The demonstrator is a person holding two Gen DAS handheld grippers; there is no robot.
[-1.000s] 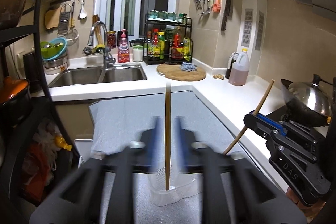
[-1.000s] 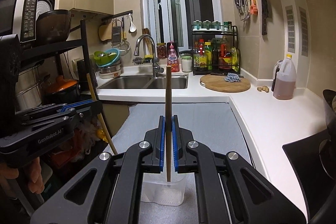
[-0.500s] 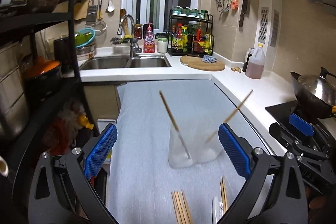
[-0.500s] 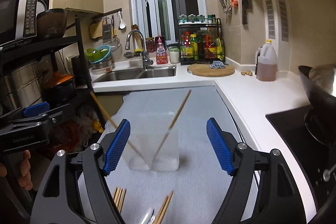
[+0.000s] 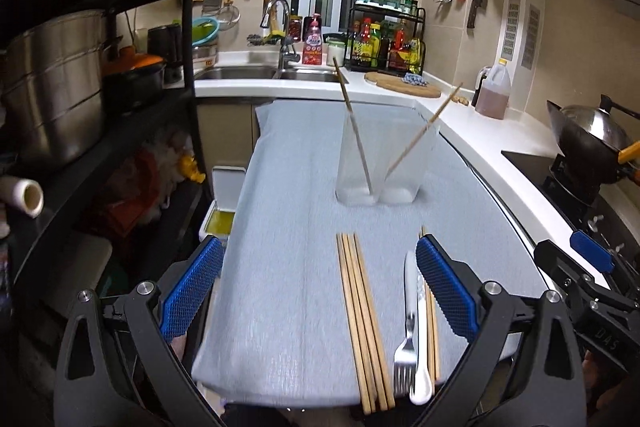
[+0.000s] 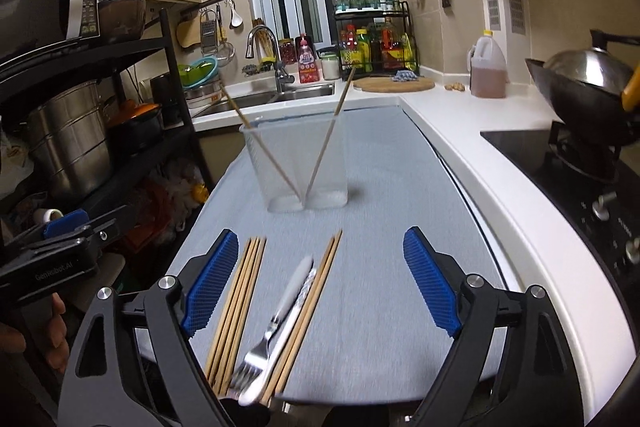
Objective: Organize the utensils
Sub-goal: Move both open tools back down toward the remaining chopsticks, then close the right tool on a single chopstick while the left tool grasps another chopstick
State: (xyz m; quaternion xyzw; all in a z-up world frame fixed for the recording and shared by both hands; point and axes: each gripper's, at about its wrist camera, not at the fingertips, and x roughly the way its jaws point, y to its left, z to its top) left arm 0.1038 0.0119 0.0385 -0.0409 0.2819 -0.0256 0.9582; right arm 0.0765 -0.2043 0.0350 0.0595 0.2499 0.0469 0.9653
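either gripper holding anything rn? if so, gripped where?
Nothing held. Left gripper and right gripper both have open, bare jaws; the chopsticks and fork lie loose on the mat.

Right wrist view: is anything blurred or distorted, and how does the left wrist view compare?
Right wrist view: the fork near the bottom edge is smeared, the clear container stays sharp, fisheye bends the counter edge. Left wrist view: fork crisp, same bending, night-dark window, warm indoor light.

The fork (image 6: 256, 363) tines blur in the right wrist view. The chopsticks' (image 5: 366, 331) near ends drop past the desk (image 5: 280, 307) edge, hidden.
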